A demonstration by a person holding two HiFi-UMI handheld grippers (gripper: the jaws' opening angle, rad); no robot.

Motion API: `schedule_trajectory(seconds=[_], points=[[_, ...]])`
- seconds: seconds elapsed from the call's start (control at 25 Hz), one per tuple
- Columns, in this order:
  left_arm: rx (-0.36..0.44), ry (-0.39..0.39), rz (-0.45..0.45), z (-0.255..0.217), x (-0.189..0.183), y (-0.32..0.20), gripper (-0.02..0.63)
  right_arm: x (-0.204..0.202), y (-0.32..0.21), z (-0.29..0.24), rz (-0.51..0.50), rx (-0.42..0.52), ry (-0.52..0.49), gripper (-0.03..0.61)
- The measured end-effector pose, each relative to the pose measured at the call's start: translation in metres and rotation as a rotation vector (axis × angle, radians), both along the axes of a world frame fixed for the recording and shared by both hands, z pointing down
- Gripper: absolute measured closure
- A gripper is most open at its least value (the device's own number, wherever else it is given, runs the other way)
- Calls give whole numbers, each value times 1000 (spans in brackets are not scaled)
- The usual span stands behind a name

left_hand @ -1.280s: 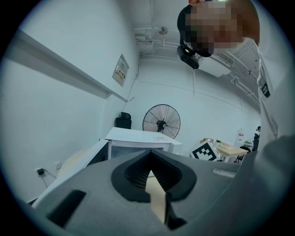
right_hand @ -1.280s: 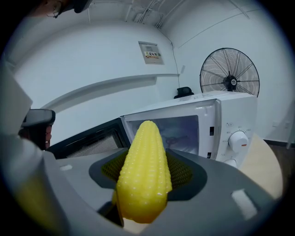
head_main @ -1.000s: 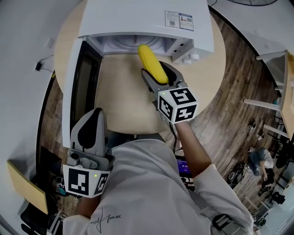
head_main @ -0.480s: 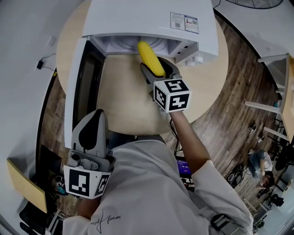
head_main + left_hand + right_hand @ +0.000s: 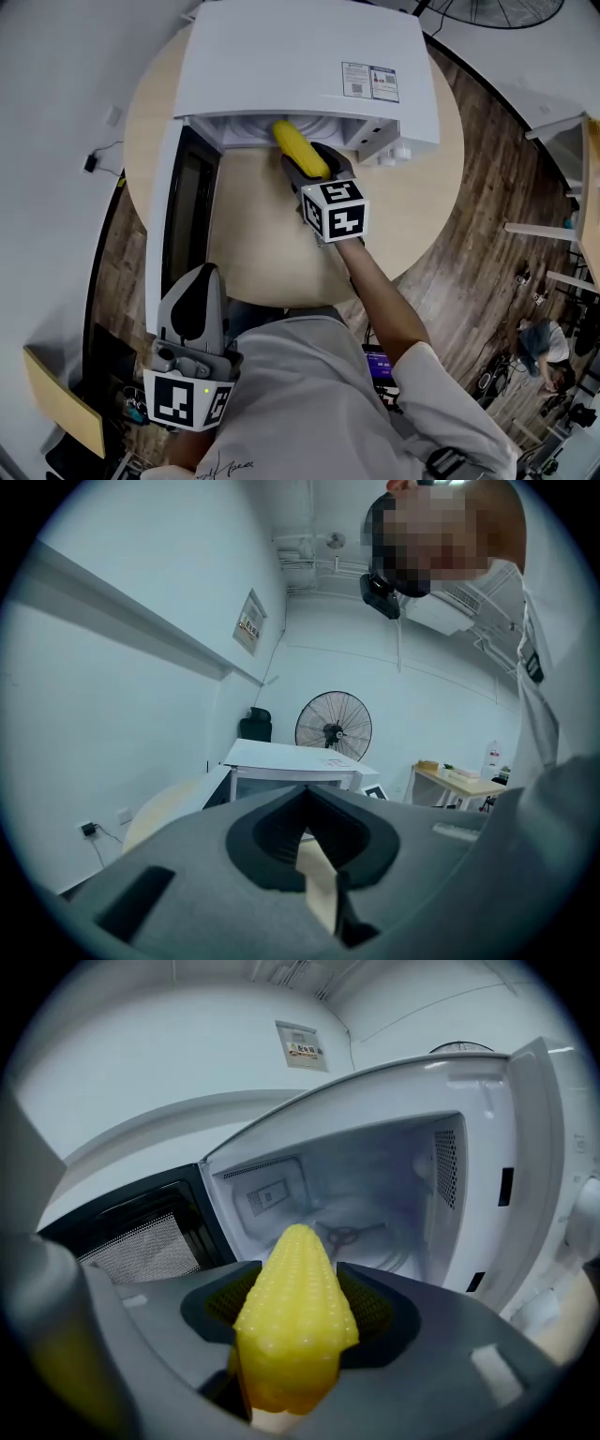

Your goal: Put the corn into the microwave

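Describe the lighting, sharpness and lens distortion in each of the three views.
Head view: evenly lit, sharp, fisheye bows the round light-wood table. Left gripper view: dark vignetted corners, bluish cast. Right gripper view: the yellow knobbly corn cob looms large, the open white microwave bulges.

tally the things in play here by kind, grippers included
corn: 1
microwave: 1
grippers: 2, the left gripper and the right gripper
total: 4
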State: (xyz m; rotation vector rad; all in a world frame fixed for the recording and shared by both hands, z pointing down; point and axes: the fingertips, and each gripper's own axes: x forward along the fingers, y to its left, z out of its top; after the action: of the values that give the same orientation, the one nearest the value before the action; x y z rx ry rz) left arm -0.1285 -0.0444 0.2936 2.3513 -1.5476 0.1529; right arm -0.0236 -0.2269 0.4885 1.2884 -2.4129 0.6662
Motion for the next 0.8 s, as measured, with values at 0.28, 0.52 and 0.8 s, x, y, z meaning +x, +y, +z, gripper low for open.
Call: schedule_trajectory(seconds=[0.28, 0.52, 0.8], points=[[-11, -12, -2, 2, -2, 1, 623, -11, -23, 9, 13, 25, -7, 315], [-27, -26, -8, 4, -6, 1, 621, -14, -41, 17, 38, 35, -7, 314], [-40, -41, -12, 7, -9, 0, 621, -17, -61, 22, 68, 69, 4, 316]])
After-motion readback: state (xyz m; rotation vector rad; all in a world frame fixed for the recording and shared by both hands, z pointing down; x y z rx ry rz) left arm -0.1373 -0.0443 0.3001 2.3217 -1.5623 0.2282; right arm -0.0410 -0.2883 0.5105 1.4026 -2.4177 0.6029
